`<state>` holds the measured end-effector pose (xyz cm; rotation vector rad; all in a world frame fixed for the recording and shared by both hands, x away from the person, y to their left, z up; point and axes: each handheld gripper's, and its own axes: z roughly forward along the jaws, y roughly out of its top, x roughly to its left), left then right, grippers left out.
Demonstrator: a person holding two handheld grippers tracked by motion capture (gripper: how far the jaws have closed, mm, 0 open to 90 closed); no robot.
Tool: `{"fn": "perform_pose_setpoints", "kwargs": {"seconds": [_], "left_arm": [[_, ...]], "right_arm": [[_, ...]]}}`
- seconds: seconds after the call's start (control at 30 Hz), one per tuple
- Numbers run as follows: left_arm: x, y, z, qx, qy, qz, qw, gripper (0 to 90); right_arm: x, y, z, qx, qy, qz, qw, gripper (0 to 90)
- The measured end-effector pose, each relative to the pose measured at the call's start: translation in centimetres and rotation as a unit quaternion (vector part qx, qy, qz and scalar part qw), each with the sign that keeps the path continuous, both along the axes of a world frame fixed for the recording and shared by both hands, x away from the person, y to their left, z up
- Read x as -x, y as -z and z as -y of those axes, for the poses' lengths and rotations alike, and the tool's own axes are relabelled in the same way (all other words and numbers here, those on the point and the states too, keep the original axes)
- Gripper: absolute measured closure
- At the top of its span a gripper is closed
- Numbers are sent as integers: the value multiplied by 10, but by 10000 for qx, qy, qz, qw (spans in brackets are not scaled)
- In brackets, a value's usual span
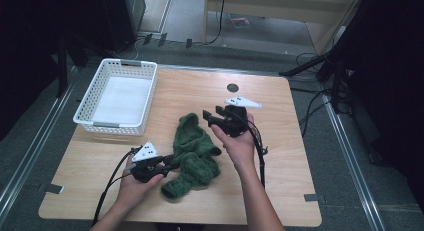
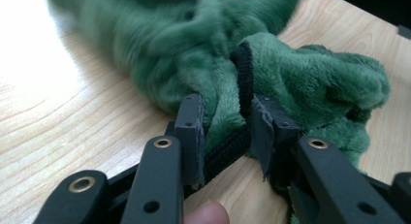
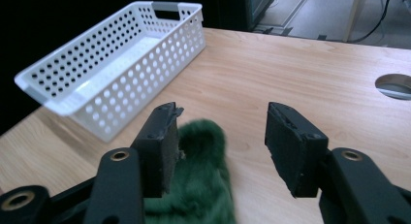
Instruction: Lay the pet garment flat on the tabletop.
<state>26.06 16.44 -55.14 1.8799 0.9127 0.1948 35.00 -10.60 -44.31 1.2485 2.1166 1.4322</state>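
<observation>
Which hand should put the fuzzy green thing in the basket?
Probably the left. The left gripper already pinches the green cloth between its jaws. The right gripper is open and empty, above the cloth, though nearer the basket.

White perforated basket [image 1: 116, 97] at the wooden table's [image 1: 280, 191] far left corner, round grommet hole [image 1: 232, 87] far centre.
</observation>
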Motion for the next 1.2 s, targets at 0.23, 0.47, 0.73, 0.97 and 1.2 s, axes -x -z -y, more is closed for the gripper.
{"fn": "perform_pose_setpoints", "kwargs": {"seconds": [0.23,0.47,0.73,0.97,1.2], "left_arm": [[-3,1,-1,16,17,-177,9998,730],[-1,1,1,-176,383,-452,9981,754],[-13,-10,-15,348,306,-410,9981,417],[-47,-24,-2,329,-1134,-407,9922,406],[-71,-5,32,-944,-1410,-255,9852,722]], "right_arm": [[34,78,5,770,-523,-679,9933,720],[53,87,22,775,-713,-1125,9881,800],[47,52,35,109,-791,-868,9930,439],[0,58,-4,379,-550,-865,9940,433],[-10,82,-17,1582,-177,-645,9851,834]]}}
